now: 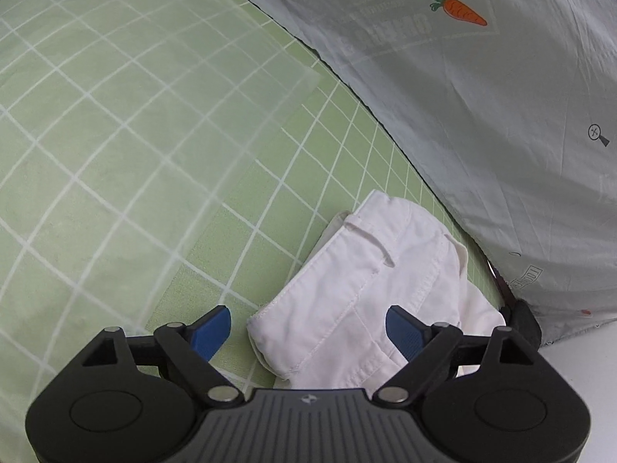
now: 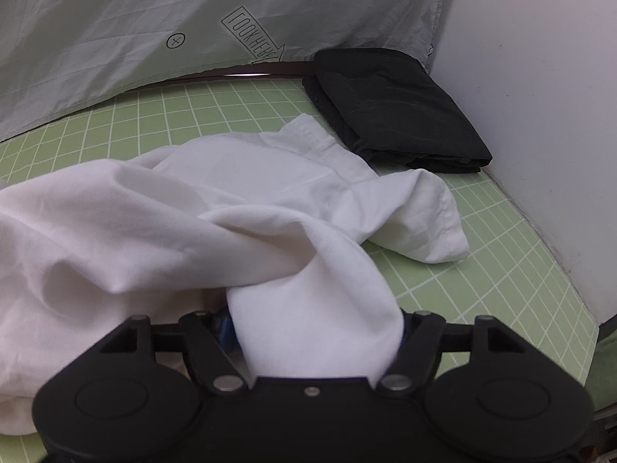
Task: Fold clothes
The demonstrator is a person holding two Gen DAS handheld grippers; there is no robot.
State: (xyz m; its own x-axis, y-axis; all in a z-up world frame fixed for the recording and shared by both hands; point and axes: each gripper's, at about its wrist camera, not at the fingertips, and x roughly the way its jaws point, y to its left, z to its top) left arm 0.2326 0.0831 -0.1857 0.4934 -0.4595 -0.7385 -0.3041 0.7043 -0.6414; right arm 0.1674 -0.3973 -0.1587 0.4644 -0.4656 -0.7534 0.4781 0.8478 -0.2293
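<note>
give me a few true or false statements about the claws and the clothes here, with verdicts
1. The left claw is open with nothing between its fingers. True.
2. The right claw is empty. False: white garment fabric is bunched between its fingers.
3. A folded black garment lies in the corner by the white wall. True.
4. The mat is plain blue. False: it is green with a white grid.
5. The pale sheet carries a carrot print. True.
</note>
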